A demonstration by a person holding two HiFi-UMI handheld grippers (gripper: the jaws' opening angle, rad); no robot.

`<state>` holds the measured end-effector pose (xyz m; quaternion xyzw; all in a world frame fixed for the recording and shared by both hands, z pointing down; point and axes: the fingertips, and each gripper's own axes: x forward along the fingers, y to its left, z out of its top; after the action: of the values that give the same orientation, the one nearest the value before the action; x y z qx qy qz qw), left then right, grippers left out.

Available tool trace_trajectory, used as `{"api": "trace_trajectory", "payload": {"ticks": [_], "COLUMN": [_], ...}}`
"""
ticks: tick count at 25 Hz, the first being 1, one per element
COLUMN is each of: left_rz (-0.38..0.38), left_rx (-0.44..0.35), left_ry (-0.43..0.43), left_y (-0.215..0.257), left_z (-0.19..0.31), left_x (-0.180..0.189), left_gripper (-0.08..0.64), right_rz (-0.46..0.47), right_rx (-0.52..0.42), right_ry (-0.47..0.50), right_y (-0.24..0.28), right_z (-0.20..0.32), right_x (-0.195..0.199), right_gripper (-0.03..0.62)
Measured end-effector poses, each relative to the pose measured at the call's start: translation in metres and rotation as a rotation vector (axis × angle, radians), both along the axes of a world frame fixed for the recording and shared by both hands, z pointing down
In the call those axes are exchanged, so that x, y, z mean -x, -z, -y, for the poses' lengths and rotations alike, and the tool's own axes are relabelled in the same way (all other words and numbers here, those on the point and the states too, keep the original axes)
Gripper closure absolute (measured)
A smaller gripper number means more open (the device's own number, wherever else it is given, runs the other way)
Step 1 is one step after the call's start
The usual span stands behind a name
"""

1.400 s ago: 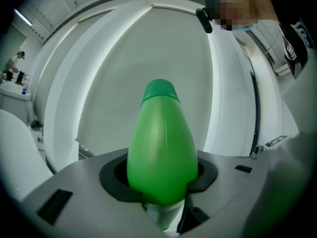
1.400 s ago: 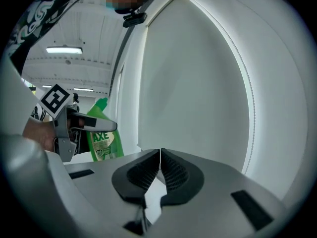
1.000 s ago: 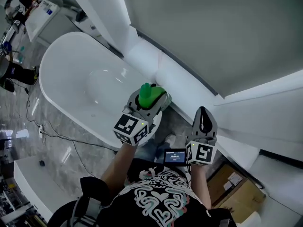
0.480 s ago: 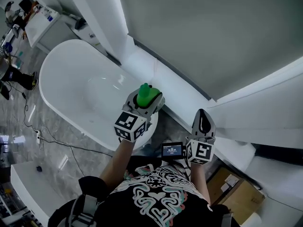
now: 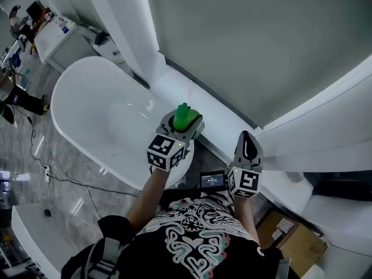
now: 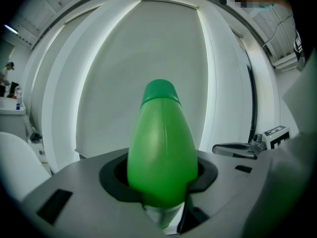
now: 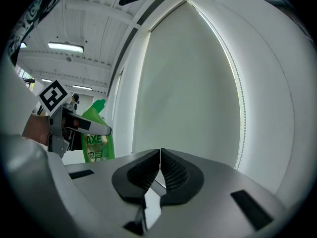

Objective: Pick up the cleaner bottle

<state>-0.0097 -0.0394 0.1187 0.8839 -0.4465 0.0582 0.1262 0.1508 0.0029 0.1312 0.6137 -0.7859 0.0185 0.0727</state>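
Observation:
The green cleaner bottle (image 5: 185,117) stands upright between the jaws of my left gripper (image 5: 182,124), which is shut on it and holds it in the air beside the bathtub. In the left gripper view the bottle (image 6: 162,148) fills the middle, cap up, with the pads pressed on both its sides. My right gripper (image 5: 249,148) hovers to the right of it with its jaws shut and nothing between them. In the right gripper view the pads (image 7: 160,175) meet, and the bottle (image 7: 97,135) shows at the left in the other gripper.
A white oval bathtub (image 5: 93,118) lies at the left, below the bottle. A white ledge (image 5: 215,127) runs along the grey wall behind both grippers. A cardboard box (image 5: 293,240) sits at the lower right. Cables (image 5: 52,167) trail across the marble floor.
Both grippers have risen a little, the left one with the green bottle still in it. The view has shifted slightly. Neither gripper's jaws have changed.

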Motion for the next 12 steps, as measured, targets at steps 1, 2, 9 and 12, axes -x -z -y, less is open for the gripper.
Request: {"api": "trace_trajectory", "payload": {"ticks": [1, 2, 9, 12], "left_rz": [0.001, 0.0, -0.009, -0.013], "left_rx": [0.0, 0.001, -0.005, -0.003], "left_ry": [0.001, 0.002, 0.012, 0.007], "left_y": [0.0, 0.001, 0.002, -0.001], "left_z": [-0.001, -0.001, 0.002, 0.002], "left_x": [-0.001, -0.002, -0.007, -0.011], "left_gripper": [0.37, 0.37, 0.368, 0.368], "right_rz": [0.0, 0.0, -0.013, -0.021], "right_rx": [-0.001, -0.002, -0.02, -0.019], "right_ry": [0.001, 0.002, 0.006, 0.004], "right_y": [0.002, 0.003, 0.009, 0.009], "right_z": [0.001, 0.002, 0.005, 0.006], "right_x": [-0.001, -0.002, -0.011, -0.016], "right_gripper": [0.565, 0.565, 0.566, 0.566]}}
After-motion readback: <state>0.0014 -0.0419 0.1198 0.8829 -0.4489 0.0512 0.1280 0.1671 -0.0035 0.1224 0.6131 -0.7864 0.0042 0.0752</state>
